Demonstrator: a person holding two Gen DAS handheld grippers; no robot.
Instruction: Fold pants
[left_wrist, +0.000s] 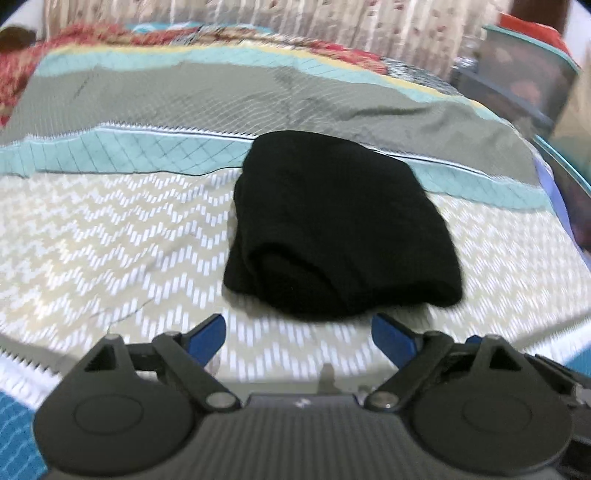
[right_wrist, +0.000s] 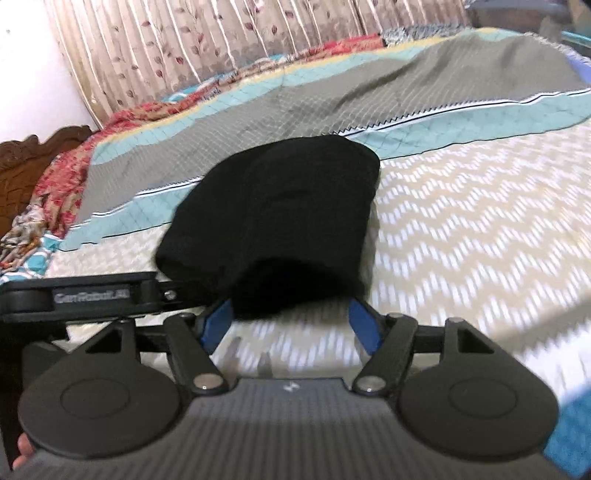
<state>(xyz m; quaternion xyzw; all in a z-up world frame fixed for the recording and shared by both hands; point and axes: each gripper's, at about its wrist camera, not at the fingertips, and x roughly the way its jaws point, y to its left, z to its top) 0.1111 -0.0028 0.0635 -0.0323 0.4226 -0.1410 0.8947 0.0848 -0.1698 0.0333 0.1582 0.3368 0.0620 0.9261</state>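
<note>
left gripper (left_wrist: 298, 334): jaws wide, empty, just short of pants (left_wrist: 340, 229) | pants: black folded bundle mid-bedspread (left_wrist: 110, 240) | right gripper (right_wrist: 291, 325): jaws apart (near hem between them, unpinched) | risk: a nudge could undo the folds

At the left of the right wrist view, a black bar (right_wrist: 79, 295) carries pale lettering that reads roughly "GenRobot.AI", blurred. Nothing else readable appears in either view.
</note>
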